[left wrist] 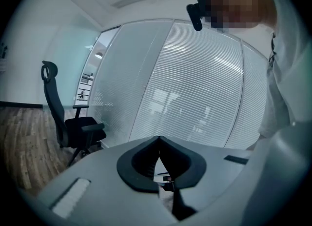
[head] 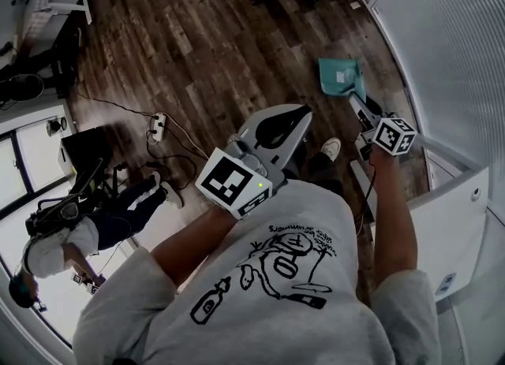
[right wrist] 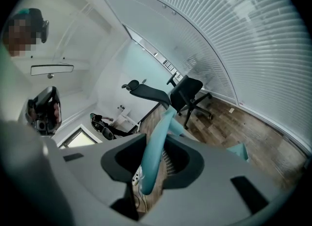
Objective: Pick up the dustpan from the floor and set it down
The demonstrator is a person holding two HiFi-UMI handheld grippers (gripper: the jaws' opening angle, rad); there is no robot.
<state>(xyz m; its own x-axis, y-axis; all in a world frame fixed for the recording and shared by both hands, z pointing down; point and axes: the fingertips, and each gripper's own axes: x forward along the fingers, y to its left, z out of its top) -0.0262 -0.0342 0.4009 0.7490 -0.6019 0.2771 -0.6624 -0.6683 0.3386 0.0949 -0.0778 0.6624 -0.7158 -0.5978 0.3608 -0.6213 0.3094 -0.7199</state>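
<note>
Dustpan, teal, out near the glass wall with blinds, above the wooden floor; contact with floor not clear. Handle clamped between jaws of right gripper. Left gripper closer to the body, jaws pressed together, empty. Black office chair farther off.

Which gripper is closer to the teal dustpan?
Right. The right gripper is clamped on the handle of the dustpan, with the pan just beyond its jaws. The left gripper, shut and empty, is apart from it, to the pan's left.
</note>
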